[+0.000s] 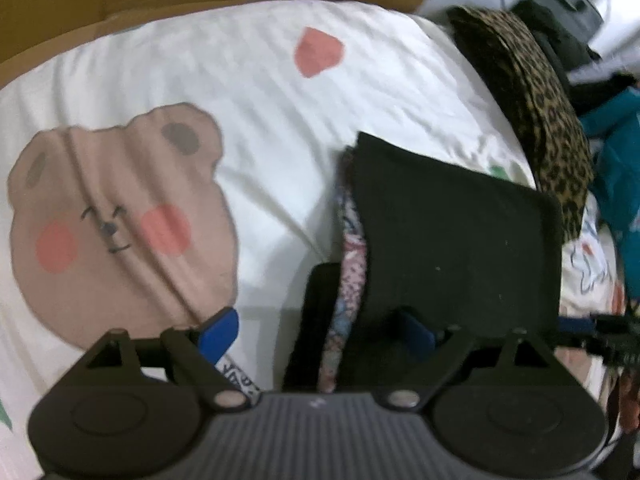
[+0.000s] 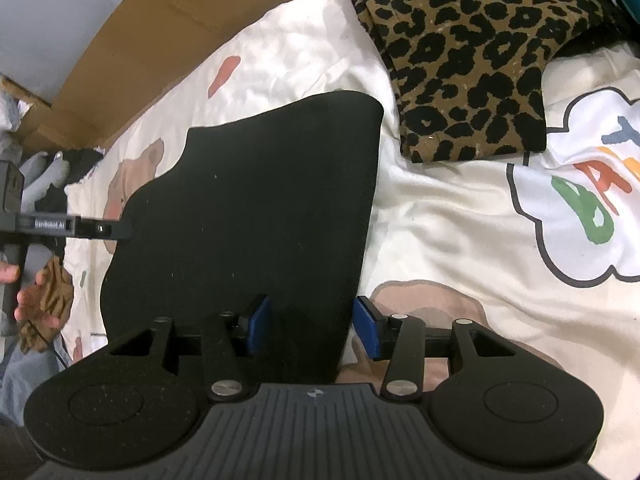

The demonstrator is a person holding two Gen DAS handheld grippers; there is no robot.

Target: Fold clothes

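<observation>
Folded black garment (image 2: 256, 208) flat on the cartoon-print bedsheet (image 2: 440, 208), just beside a folded leopard-print cloth (image 2: 472, 56). Near edge lying between the spread blue pads of the right gripper (image 2: 312, 326) (neither visibly pressing). Left gripper (image 1: 320, 334) spread wide over the garment's floral-lined corner, gripping nothing.

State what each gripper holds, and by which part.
Left gripper: nothing, its jaws gape around the black garment. Right gripper: jaws straddle that garment's near right edge; whether the pads pinch it cannot be told.
</observation>
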